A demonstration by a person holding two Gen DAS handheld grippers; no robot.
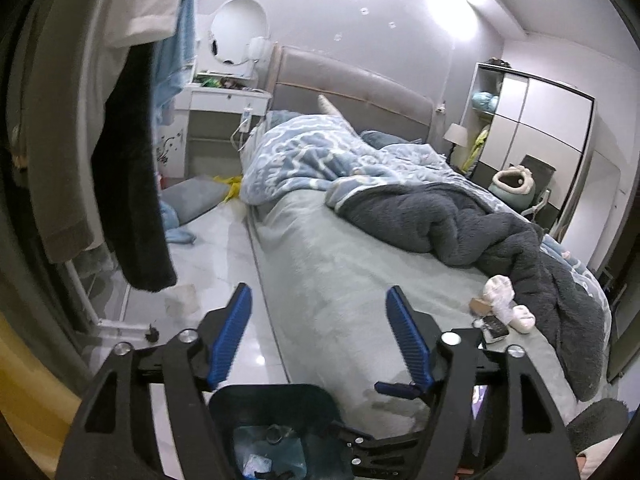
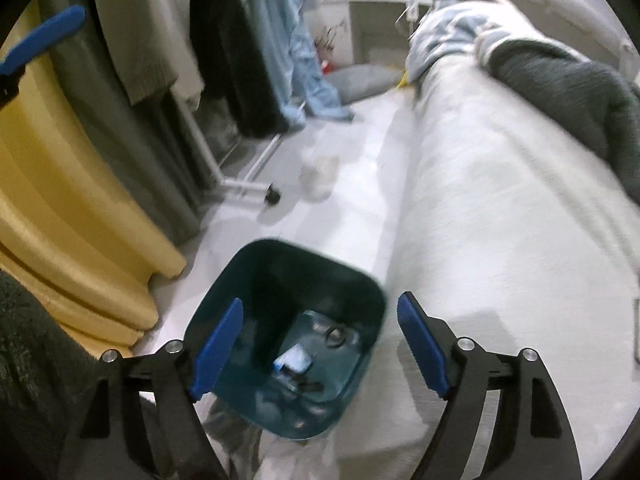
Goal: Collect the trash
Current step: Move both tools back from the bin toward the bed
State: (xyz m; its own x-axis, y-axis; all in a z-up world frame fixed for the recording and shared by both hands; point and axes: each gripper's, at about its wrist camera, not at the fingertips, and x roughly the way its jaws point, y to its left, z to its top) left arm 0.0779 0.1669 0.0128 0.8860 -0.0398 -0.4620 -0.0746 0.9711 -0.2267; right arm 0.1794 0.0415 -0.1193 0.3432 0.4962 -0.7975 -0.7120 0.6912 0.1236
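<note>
A: The left wrist view looks sharp. Bright ceiling light throws two white glare patches on the pale lilac back wall (image 1: pixel 400 20), and the glossy white tiled floor (image 1: pixel 224 248) mirrors it.

B: The right wrist view is smeared with motion blur. The dark teal plastic bin (image 2: pixel 288 280) has soft edges, and its inside is shadowed.

A: Both views bend strongly at the rims, with black corners.

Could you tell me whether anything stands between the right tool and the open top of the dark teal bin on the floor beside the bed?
Nothing visible does. The right tool is open and empty above the bin, whose mouth is uncovered, with scraps already lying at its bottom. The bed runs alongside without overhanging it.
</note>
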